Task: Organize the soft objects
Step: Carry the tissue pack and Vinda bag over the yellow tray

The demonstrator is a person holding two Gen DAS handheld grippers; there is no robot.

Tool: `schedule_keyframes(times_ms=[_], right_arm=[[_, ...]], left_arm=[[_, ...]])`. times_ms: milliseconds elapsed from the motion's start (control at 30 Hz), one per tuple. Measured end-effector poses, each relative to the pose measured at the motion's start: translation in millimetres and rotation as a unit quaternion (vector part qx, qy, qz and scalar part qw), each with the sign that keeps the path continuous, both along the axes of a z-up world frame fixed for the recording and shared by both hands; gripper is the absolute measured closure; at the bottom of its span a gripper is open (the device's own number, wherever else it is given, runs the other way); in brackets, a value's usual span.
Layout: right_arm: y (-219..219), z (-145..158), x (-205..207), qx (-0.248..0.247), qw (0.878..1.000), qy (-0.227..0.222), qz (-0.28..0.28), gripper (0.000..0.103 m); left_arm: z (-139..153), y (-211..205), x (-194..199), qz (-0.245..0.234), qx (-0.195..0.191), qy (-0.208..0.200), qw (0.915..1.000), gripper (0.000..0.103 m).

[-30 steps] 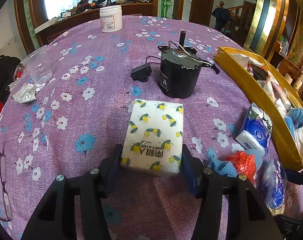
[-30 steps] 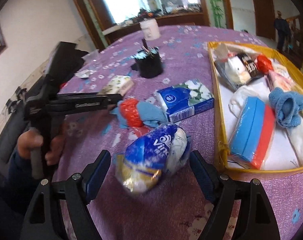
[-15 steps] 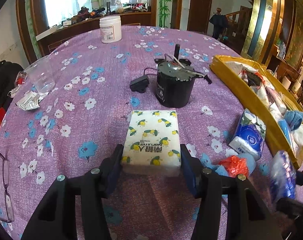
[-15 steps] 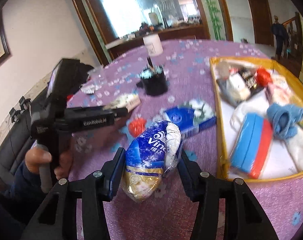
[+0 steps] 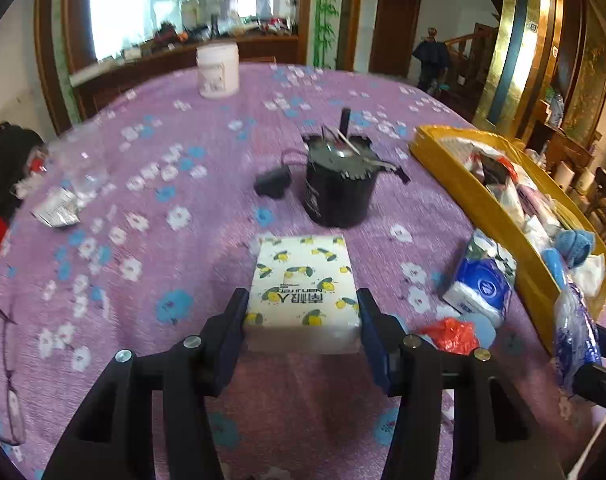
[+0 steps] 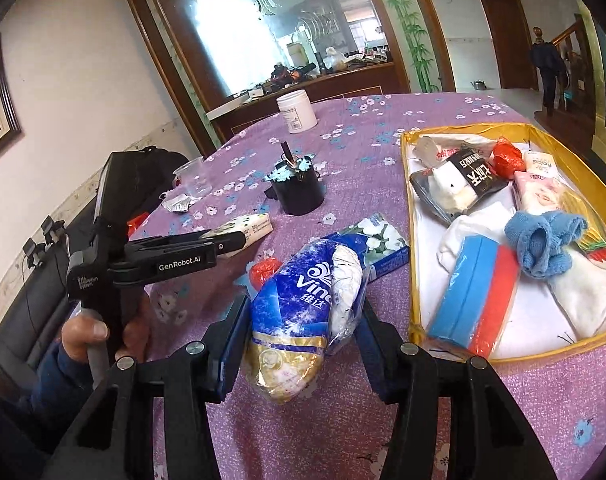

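My left gripper [image 5: 303,320] is shut on a white tissue pack [image 5: 303,284] printed with yellow lemons; both pads press its long sides. I cannot tell whether the pack touches the cloth. The right wrist view shows the same pack [image 6: 251,224] in the left gripper [image 6: 239,238], held by a person's hand. My right gripper [image 6: 299,340] is shut on a blue and gold bagged tissue roll [image 6: 307,292], held above the purple cloth just left of the yellow tray [image 6: 413,240]. The same roll [image 5: 575,332] shows at the right edge of the left wrist view.
The tray holds a blue sock [image 6: 543,240], a blue-red pack, white cloths and several packets. A flat blue tissue pack [image 6: 379,240] and a red bundle [image 6: 263,270] lie on the cloth. A black motor can [image 5: 339,188], white jar [image 5: 217,70] and glasses [image 5: 7,380] are also there.
The right gripper's jaws closed on the blue tissue roll and lifted it off the cloth. The left gripper kept its hold on the lemon pack and stayed about where it was.
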State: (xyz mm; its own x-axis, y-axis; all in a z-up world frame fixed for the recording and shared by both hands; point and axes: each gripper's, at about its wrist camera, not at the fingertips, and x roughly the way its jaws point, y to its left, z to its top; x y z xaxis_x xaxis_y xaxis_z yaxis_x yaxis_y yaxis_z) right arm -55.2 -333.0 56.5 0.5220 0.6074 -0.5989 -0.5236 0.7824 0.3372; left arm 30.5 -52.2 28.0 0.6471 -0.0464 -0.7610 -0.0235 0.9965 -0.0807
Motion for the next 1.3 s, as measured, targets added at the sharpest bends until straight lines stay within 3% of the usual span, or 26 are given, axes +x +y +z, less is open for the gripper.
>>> schedule_keyframes(times_ms=[133,267,467,667,1300], right_arm=[[-2.1,0.8,-2.3,0.002,1.0,-0.002,0.006,0.047],[-1.6,-1.0,-2.4,0.006,1.0,-0.001,0.011,0.047],[-7.4,1.4,-4.5,0.016,1.0,-0.006,0.006,0.047],[-21.6,6.9,-4.2,0.033,0.999,-0.012,-0.009,0.047],[-103.9,19.7,19.2,0.065,0.991,-0.015,-0.116,0.047]], left_arm=[[-10.0,0.8,9.3,-0.001,-0.006,0.038,0.9993,0.051],[-14.6,-7.3,16.5,-0.004,0.018,0.057,0.9982,0.049],[-12.6,-3.0,19.3,0.014,0.009,0.039,0.9991,0.052],[10.8,-3.6,0.8,0.017,-0.011,0.002,0.9998,0.052],[51.7,-101.5,9.6,-0.086,-0.014,-0.026,0.9959,0.052]])
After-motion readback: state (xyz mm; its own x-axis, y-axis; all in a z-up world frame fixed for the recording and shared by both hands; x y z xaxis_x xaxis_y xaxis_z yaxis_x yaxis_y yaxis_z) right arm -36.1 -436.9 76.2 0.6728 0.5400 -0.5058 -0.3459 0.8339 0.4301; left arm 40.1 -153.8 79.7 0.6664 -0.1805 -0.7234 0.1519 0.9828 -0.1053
